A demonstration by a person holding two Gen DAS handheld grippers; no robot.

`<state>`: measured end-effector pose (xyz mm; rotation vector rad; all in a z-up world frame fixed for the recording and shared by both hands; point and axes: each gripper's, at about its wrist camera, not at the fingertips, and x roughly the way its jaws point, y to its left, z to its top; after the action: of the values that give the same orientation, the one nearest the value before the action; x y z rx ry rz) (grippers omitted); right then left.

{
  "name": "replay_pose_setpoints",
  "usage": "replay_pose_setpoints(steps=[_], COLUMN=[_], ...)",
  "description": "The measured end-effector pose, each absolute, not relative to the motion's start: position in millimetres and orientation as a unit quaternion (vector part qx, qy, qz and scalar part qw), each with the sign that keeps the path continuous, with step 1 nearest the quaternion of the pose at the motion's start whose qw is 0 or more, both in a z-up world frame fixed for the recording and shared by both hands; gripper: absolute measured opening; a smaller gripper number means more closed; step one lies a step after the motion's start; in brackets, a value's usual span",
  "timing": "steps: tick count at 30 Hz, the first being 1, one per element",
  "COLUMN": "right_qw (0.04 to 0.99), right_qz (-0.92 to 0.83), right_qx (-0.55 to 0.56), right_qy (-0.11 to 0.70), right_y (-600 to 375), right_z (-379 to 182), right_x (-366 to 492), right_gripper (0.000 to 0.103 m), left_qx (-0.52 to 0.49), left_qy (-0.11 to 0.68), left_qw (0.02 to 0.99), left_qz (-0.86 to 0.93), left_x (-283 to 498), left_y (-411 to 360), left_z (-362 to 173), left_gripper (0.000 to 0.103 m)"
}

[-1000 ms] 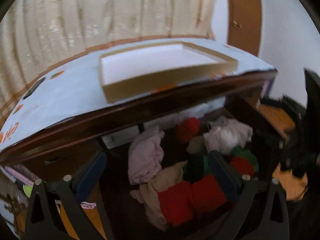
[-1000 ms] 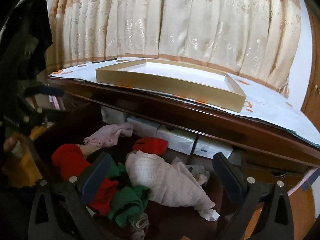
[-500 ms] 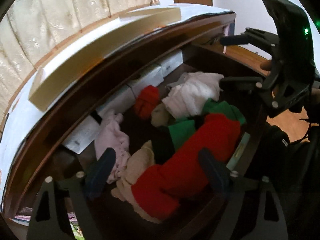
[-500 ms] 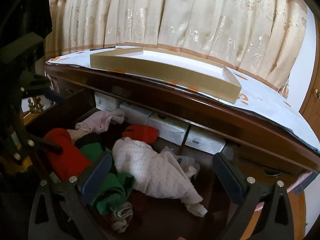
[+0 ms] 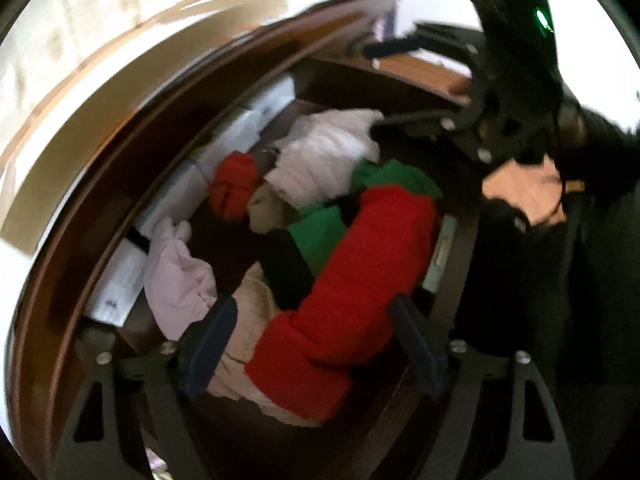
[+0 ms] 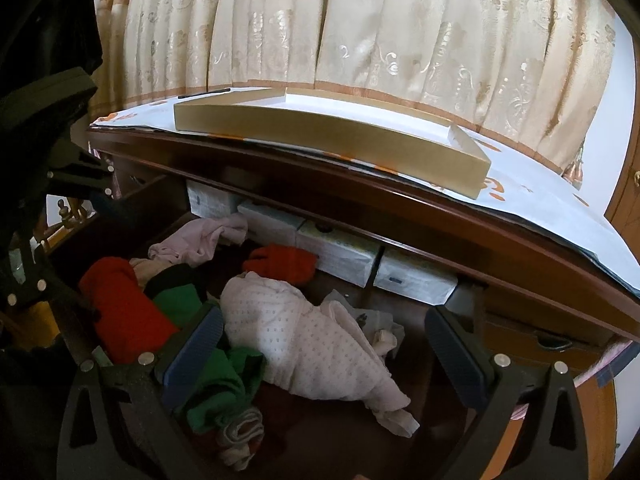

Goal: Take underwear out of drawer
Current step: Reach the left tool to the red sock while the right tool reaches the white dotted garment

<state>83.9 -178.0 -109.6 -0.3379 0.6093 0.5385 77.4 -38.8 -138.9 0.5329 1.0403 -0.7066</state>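
While the red rolled garment (image 5: pixel 352 280) lies in the open drawer (image 5: pixel 452 280), long axis running away between the left gripper (image 5: pixel 316 344)'s closing, untouching jaws, the right gripper (image 6: pixel 320 354) hovers unclenched, farther off.

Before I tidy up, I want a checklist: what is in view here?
Drawer: one, dark wood, open under the desktop.
Red garments: two; large, small.
Green garment: one, front.
Dotted garment: one, pale pink, middle.
Pink garment: one, back left.
Boxes: several, white, along the back.
Tray: one, tan, on the desktop.
Curtain: cream, behind.
Left hand-held gripper: jaws closing around the large red garment.
Right hand-held gripper: open, above the dotted garment.
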Motion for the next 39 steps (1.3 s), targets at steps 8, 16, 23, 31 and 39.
replay_pose_setpoints(steps=[8,16,23,31,39], right_qw=[0.897,0.881,0.861,0.833,0.786], right_qz=[0.266,0.269,0.287,0.321,0.346], right_qx=[-0.175,-0.236,-0.245,-0.283,-0.354], right_qy=[0.306,0.31,0.34,0.351,0.371], right_y=[-173,-167,-161,-146,-122], right_z=[-111,-112,-110,-114,-134], right_x=[88,94,114,124,126], right_gripper=[0.102,0.102,0.102,0.099,0.074], left_qx=[0.22,0.205,0.124,0.052,0.044], left_qy=[0.523,0.521,0.497,0.479,0.482], left_qw=[0.728,0.714,0.763,0.801,0.804], left_qz=[-0.384,-0.42,-0.394,-0.355,-0.346], left_x=[98,88,85,92,95], left_y=[-48,-47,-11,20,26], left_z=[-155,-157,-138,-128,-141], left_gripper=[0.075,0.04,0.036,0.036,0.037])
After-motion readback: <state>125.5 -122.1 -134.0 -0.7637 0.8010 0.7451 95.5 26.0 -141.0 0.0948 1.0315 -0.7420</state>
